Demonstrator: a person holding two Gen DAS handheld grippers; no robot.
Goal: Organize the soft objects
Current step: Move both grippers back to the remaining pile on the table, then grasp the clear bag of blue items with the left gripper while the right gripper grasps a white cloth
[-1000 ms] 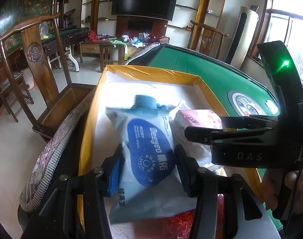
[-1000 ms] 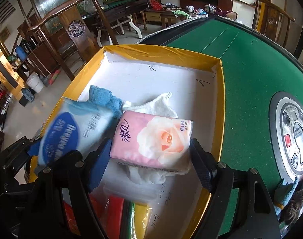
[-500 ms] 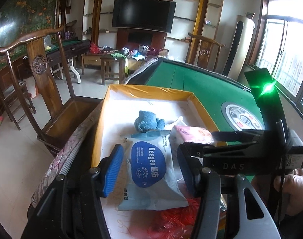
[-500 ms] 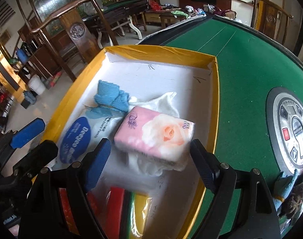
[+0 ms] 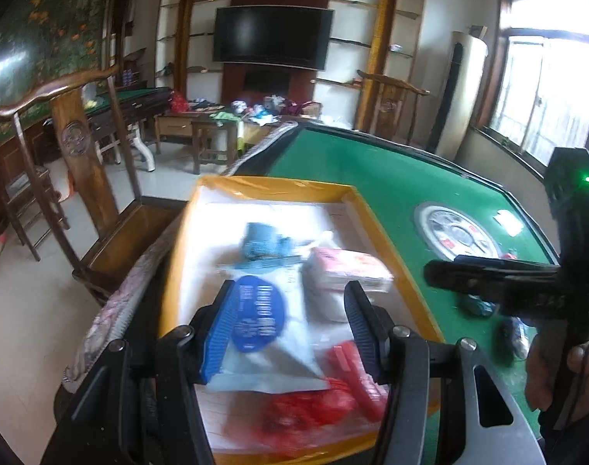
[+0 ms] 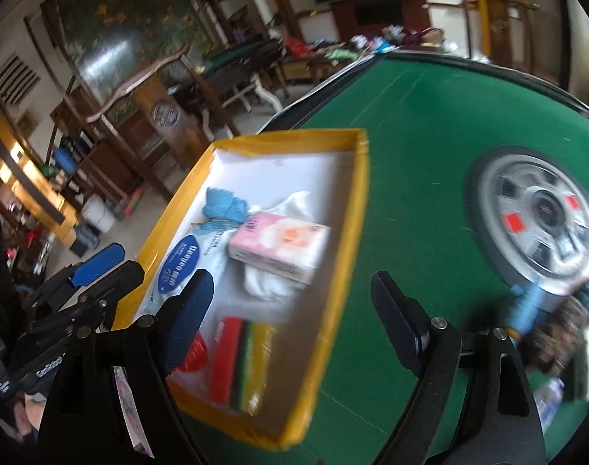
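a: left tool [image 5: 290,325]?
b: fingers apart, hovering over the wipes pack [image 5: 261,321] in the yellow box [image 5: 279,186].
a: right tool [image 6: 290,310]?
b: wide apart, empty; tissue pack [image 6: 279,244] ahead-left of it.

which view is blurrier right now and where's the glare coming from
Right wrist view: the blurrier one, with the round table console and the heap of soft things smeared; the pink tissue pack stays readable. Left wrist view: milder blur on the wet wipes pack; the window at right is blown out white. Both views bend straight lines, fisheye style.
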